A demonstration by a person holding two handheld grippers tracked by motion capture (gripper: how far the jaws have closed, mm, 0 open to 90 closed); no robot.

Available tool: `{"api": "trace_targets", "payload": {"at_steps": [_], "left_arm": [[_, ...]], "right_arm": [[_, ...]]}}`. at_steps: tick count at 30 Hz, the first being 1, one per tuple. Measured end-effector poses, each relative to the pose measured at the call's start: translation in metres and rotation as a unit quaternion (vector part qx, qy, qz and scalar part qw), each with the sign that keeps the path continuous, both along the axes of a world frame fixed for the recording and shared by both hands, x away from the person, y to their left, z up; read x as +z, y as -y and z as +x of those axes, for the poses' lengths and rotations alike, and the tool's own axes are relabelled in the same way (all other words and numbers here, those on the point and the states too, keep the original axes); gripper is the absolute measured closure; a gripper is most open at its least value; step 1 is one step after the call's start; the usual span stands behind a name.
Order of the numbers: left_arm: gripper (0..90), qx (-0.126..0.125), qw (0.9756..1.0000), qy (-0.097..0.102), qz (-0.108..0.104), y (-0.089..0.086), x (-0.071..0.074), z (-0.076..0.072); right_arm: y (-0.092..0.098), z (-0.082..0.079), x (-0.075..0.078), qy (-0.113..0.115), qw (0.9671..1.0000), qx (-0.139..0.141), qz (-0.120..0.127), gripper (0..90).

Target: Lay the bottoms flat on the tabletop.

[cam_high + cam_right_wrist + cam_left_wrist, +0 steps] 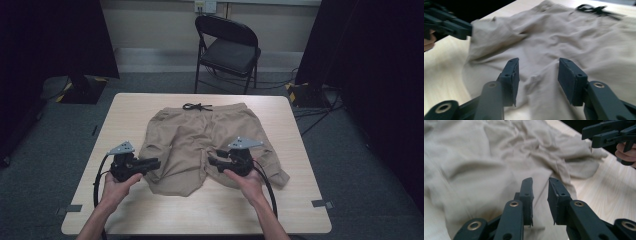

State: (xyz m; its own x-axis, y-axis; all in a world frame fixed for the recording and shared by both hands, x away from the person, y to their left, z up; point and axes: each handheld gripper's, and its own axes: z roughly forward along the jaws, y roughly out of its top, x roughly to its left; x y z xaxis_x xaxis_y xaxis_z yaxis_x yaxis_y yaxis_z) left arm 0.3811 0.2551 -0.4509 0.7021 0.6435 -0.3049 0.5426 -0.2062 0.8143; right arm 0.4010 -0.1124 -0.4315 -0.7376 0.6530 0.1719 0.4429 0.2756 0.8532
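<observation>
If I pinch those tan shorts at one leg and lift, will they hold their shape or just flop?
Probably flop: the tan shorts lie flat with soft wrinkles and folds, so the cloth looks thin and limp. They likely weigh little. Pushed, they would probably bunch rather than slide, and the black drawstring may dangle.

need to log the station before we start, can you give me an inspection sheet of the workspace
surface: light wooden table, bare around the garment
job's things: tan shorts lying spread flat and wrinkled, waistband at the far side, black drawstring tied there
clutter: nothing seen
grippers: left gripper jaws slightly apart, empty, over the shorts; right gripper jaws wider apart, empty, over the shorts
cables: a black cable trails from each gripper; more cables on the floor at the far right
surroundings: black folding chair beyond the table, grey carpet, dark curtains at both sides
</observation>
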Motion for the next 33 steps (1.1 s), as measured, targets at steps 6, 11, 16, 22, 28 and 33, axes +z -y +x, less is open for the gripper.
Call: {"api": "trace_targets", "payload": {"at_steps": [6,11,16,22,28,33], "left_arm": [[70.8,0.002,0.9999,-0.015,0.002,0.001,-0.019,-0.006],[66.1,0.023,0.9993,-0.02,0.023,0.0,-0.03,-0.004],[68.1,0.048,0.9979,-0.03,0.032,-0.007,-0.04,0.004],[72.0,0.059,0.9971,-0.038,0.03,-0.013,-0.045,0.008],[71.8,0.067,0.9968,-0.039,0.02,-0.018,-0.044,0.008],[69.7,0.073,0.9966,-0.036,0.011,-0.021,-0.043,0.007]], "right_arm": [[-0.039,-0.009,-0.019,-0.025,0.9989,0.041,-0.001,61.1],[-0.068,-0.019,-0.039,-0.048,0.9958,0.078,-0.005,51.6],[-0.089,-0.031,-0.057,-0.061,0.9924,0.104,-0.026,44.3],[-0.102,-0.035,-0.068,-0.06,0.9902,0.119,-0.043,40.7],[-0.107,-0.036,-0.069,-0.042,0.9906,0.115,-0.061,52.1],[-0.107,-0.034,-0.069,-0.038,0.9898,0.119,-0.068,75.7]]}}
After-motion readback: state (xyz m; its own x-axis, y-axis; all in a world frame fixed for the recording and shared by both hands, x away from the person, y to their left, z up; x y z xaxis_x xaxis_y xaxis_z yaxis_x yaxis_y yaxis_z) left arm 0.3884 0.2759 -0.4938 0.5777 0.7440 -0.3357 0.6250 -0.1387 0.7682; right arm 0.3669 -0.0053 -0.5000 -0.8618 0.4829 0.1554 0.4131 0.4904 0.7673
